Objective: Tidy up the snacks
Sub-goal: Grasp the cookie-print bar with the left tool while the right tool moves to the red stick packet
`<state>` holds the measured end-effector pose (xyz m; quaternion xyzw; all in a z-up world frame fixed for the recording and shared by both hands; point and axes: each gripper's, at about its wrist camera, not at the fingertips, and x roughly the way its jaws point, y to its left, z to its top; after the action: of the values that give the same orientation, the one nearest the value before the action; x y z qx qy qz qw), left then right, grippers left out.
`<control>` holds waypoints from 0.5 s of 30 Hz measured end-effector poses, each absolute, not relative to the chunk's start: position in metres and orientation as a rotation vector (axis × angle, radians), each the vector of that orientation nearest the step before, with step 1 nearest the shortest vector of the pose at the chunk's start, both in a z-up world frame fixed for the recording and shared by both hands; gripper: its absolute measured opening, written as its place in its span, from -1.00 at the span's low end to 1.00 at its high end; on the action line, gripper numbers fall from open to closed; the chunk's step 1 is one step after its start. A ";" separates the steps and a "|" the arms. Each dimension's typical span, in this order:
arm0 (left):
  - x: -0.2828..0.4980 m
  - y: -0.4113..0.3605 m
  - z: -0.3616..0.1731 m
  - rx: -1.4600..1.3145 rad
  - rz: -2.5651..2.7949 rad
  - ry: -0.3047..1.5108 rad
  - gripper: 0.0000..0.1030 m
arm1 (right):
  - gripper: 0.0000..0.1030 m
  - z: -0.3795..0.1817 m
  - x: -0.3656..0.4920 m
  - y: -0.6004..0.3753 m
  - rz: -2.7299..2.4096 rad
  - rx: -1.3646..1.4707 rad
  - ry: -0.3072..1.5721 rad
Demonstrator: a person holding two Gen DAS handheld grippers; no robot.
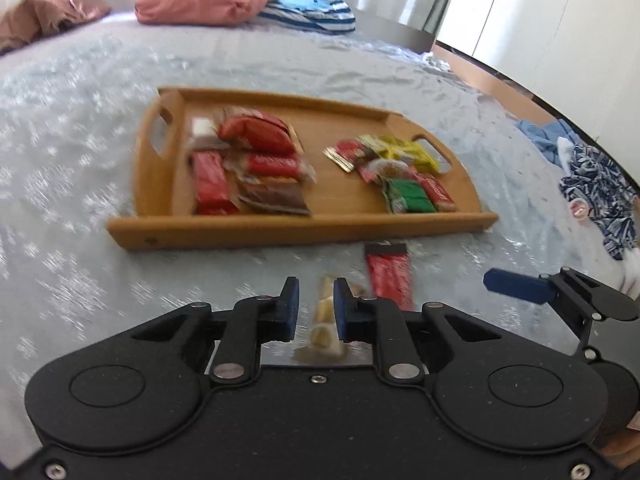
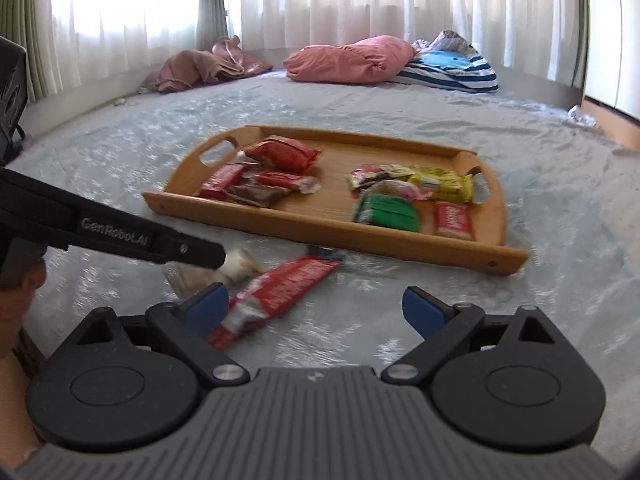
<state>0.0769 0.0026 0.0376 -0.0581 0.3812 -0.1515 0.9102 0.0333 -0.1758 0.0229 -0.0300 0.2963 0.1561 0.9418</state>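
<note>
While the left gripper sits with its blue pads drawn narrow around a clear-wrapped pale snack packet lying on the shiny grey bedspread, the step in hand looks like picking up one of the last loose snacks, and the pads appear to press its sides, so I judge it gripped. The right gripper hangs with its jaws wide and nothing between them, just above a long red foil snack wrapper that lies on the bedspread just in front of the wooden tray with cut-out handles. On the tray, red and brown packets are gathered at the left end and a mix of yellow, green and red packets at the right (a sorting by kind, it seems). The next move probably calls for lifting the pale packet clear over the tray's near wall and setting it with whichever group it matches, without crushing it or dragging the red wrapper beside it. Motion blur smears every label, so no brand or flavour can be read; the pale packet's contents show only as light lumps, and in the right wrist view the left gripper's arm covers much of it. A person's hand is cut off at that view's left edge.
</note>
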 end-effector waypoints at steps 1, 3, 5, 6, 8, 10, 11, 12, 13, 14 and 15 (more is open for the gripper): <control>0.077 0.005 0.038 -0.124 -0.309 0.788 -0.67 | 0.93 0.022 0.033 -0.172 0.326 -0.060 0.606; 0.078 0.011 0.037 -0.134 -0.312 0.796 -0.67 | 0.93 0.020 0.032 -0.166 0.336 -0.066 0.607; 0.076 0.014 0.036 -0.125 -0.311 0.796 -0.67 | 0.89 0.018 0.031 -0.160 0.346 -0.070 0.612; 0.075 0.015 0.035 -0.121 -0.311 0.797 -0.67 | 0.80 0.017 0.030 -0.157 0.353 -0.068 0.619; 0.074 0.016 0.032 -0.123 -0.315 0.802 -0.65 | 0.68 0.015 0.029 -0.151 0.368 -0.062 0.635; 0.072 0.017 0.031 -0.134 -0.322 0.805 -0.65 | 0.48 0.013 0.030 -0.147 0.386 -0.049 0.661; 0.072 0.016 0.031 -0.137 -0.326 0.805 -0.65 | 0.43 0.011 0.031 -0.147 0.396 -0.031 0.679; 0.071 0.016 0.031 -0.138 -0.331 0.803 -0.65 | 0.37 0.010 0.032 -0.147 0.400 -0.012 0.695; 0.070 0.016 0.031 -0.137 -0.337 0.802 -0.60 | 0.35 0.009 0.032 -0.148 0.396 -0.001 0.701; 0.069 0.015 0.031 -0.135 -0.342 0.800 -0.56 | 0.34 0.009 0.032 -0.149 0.387 0.004 0.702; 0.068 0.014 0.031 -0.132 -0.350 0.798 -0.55 | 0.29 0.010 0.032 -0.150 0.376 0.003 0.702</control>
<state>0.0682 0.0135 0.0312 -0.0640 0.3862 -0.1692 0.9045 0.0321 -0.1502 0.0096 0.0016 0.3420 0.1831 0.9217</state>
